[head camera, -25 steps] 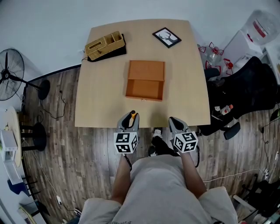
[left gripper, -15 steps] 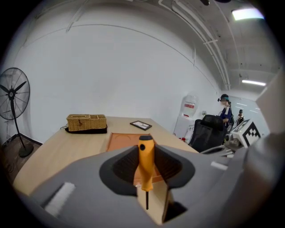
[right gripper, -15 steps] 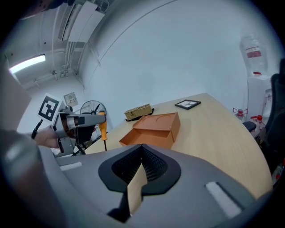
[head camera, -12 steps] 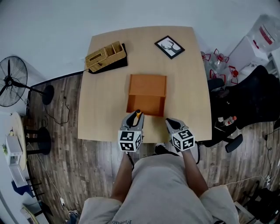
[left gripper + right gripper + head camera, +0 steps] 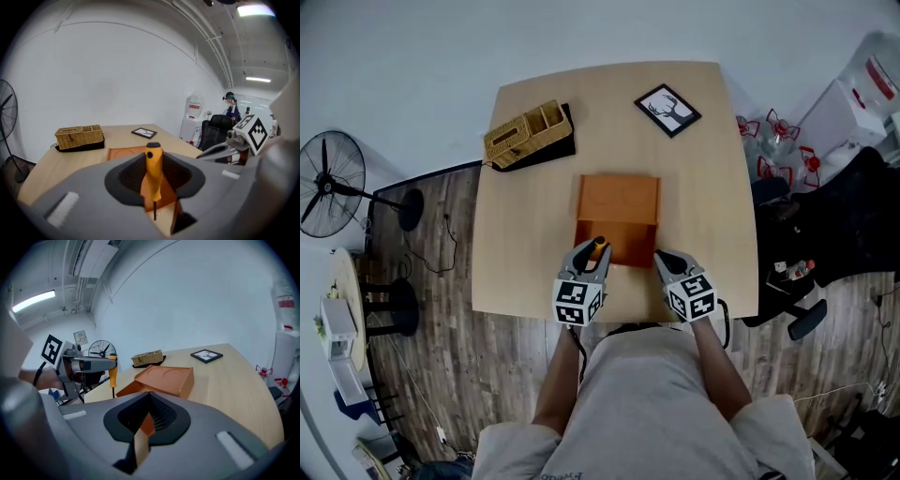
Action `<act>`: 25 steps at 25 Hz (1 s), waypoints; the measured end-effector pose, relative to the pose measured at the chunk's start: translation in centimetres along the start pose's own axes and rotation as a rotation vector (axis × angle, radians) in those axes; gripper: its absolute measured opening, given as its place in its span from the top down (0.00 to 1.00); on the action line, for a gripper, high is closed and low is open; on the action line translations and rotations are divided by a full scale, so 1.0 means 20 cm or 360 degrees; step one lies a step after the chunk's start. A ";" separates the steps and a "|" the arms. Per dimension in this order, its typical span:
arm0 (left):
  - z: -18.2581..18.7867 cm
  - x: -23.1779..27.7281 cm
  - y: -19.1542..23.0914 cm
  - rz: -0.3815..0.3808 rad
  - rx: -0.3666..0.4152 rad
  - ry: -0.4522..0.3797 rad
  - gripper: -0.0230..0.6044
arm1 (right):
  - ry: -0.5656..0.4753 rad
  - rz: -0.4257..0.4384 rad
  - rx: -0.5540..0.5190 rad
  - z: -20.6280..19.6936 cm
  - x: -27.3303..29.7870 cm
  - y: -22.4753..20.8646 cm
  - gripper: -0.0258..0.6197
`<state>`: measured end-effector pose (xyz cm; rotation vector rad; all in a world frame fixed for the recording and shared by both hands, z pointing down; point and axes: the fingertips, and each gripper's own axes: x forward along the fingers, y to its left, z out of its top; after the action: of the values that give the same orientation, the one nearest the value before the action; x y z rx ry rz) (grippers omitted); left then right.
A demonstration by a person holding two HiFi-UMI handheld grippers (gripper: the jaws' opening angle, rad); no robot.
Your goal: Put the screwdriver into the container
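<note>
Left tongs (image 5: 589, 258) were clamped on the orange-handled screwdriver (image 5: 153, 171). It was held pretty much upright, handle up and metal tip pointing straight down, over the near edge of the open orange box (image 5: 618, 202) on the bench (image 5: 525, 234). Right tongs (image 5: 143, 430) were closed up with nothing in them, just beside the box's near corner.

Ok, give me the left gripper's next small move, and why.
Probably ease the left gripper forward until the tip hangs over the open orange box. Its jaws are shut on the orange-handled screwdriver, upright, tip down, near the box's front wall.
</note>
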<state>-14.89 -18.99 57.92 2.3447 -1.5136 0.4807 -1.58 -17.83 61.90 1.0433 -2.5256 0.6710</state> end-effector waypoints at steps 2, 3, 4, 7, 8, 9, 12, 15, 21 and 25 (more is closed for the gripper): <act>0.02 0.03 0.01 -0.0002 0.0035 -0.0004 0.70 | -0.0014 -0.0001 -0.0037 0.04 0.02 -0.04 0.96; 0.02 0.05 0.01 -0.0005 0.0054 -0.0007 0.70 | -0.0016 0.0000 -0.0046 0.05 0.04 -0.06 0.96; 0.02 0.06 0.02 -0.0011 0.0074 -0.0008 0.70 | -0.0017 0.0005 -0.0051 0.07 0.05 -0.07 0.96; 0.02 0.09 0.04 -0.0047 0.0156 0.0017 0.70 | -0.0011 0.0052 -0.0071 0.10 0.10 -0.05 0.96; 0.02 0.10 0.05 -0.0061 0.0187 0.0028 0.70 | -0.0005 0.0074 -0.0078 0.11 0.12 -0.04 0.96; 0.02 0.12 0.06 -0.0075 0.0222 0.0038 0.70 | 0.0005 0.0096 -0.0084 0.12 0.14 -0.04 0.96; 0.00 0.17 0.04 -0.0127 0.0339 0.0066 0.70 | 0.0046 0.0161 -0.0060 0.12 0.19 -0.02 0.96; -0.04 0.20 0.03 -0.0167 0.0444 0.0082 0.70 | 0.0072 0.0196 -0.0029 0.11 0.22 -0.02 0.96; -0.14 0.25 0.03 -0.0219 0.0612 0.0133 0.70 | 0.0111 0.0201 -0.0029 0.06 0.22 -0.03 0.96; -0.22 0.23 0.03 -0.0231 0.0789 0.0173 0.70 | 0.0116 0.0186 0.0003 0.02 0.22 -0.06 0.96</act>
<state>-14.19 -21.18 63.95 2.7096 -1.2717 1.0254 -3.76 -21.41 63.93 0.8610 -2.5378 0.7302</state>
